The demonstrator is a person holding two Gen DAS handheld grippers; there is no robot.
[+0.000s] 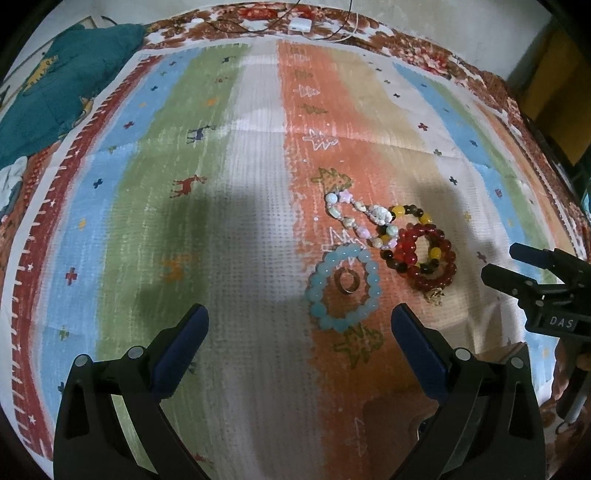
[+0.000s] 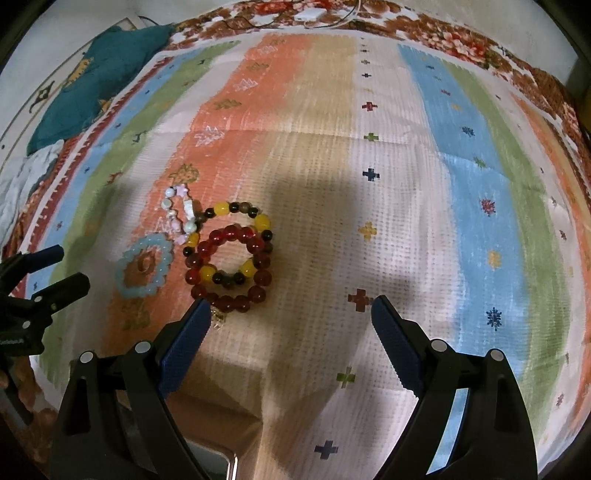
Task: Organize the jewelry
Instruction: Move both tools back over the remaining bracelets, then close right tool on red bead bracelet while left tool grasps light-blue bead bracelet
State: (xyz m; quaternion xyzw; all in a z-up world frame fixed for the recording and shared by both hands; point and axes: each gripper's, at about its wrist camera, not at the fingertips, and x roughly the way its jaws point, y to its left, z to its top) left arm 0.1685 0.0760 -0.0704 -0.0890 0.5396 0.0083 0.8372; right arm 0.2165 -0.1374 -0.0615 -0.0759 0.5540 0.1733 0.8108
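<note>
Several bead bracelets lie together on the striped mat. A light blue bracelet (image 1: 341, 287) (image 2: 144, 266) rings a small metal ring (image 1: 347, 282). A red bracelet (image 1: 430, 258) (image 2: 229, 269) overlaps a yellow-and-dark one (image 1: 413, 218) (image 2: 236, 214), with a pale pastel one (image 1: 360, 219) (image 2: 179, 218) behind. A small gold charm (image 1: 435, 295) lies by the red bracelet. My left gripper (image 1: 299, 321) is open and empty, just short of the blue bracelet. My right gripper (image 2: 290, 310) is open and empty, its left finger beside the red bracelet.
The striped mat (image 1: 240, 184) lies on a floral cloth. A teal cloth (image 1: 62, 88) lies at the far left. A white charger and cables (image 1: 299, 24) lie at the far edge. A brown box-like object (image 2: 218, 402) sits below my right gripper.
</note>
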